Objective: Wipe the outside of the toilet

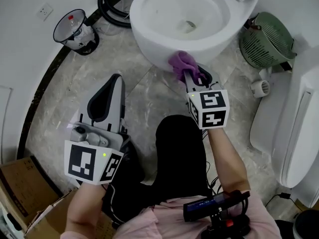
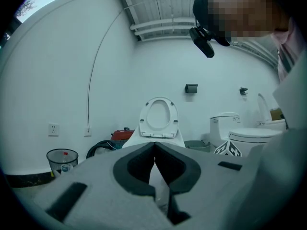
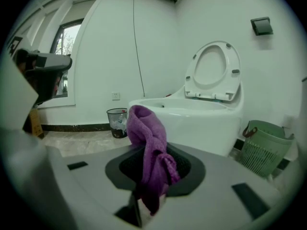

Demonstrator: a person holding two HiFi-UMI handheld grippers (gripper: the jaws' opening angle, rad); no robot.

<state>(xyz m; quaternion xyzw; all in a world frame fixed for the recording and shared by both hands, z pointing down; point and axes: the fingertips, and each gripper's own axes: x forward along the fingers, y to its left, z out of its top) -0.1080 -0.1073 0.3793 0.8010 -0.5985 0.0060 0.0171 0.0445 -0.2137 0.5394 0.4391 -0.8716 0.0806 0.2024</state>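
A white toilet (image 1: 149,39) with its seat lid raised (image 3: 213,71) stands at the top of the head view. My right gripper (image 1: 195,78) is shut on a purple cloth (image 1: 182,63), and the cloth sits against the front outer wall of the bowl, just under the rim. In the right gripper view the purple cloth (image 3: 151,152) stands up between the jaws with the bowl (image 3: 201,121) right behind it. My left gripper (image 1: 115,81) is held back over the floor, shut, with nothing in it. The left gripper view faces the toilet (image 2: 158,121) from a distance.
A wire waste bin (image 1: 76,30) stands at the back left by a wall socket (image 1: 45,11). Black hose coils (image 1: 107,6) lie behind the toilet. A green basket (image 1: 266,39) and a second white toilet (image 1: 299,128) are on the right. Cardboard boxes (image 1: 20,188) sit at lower left.
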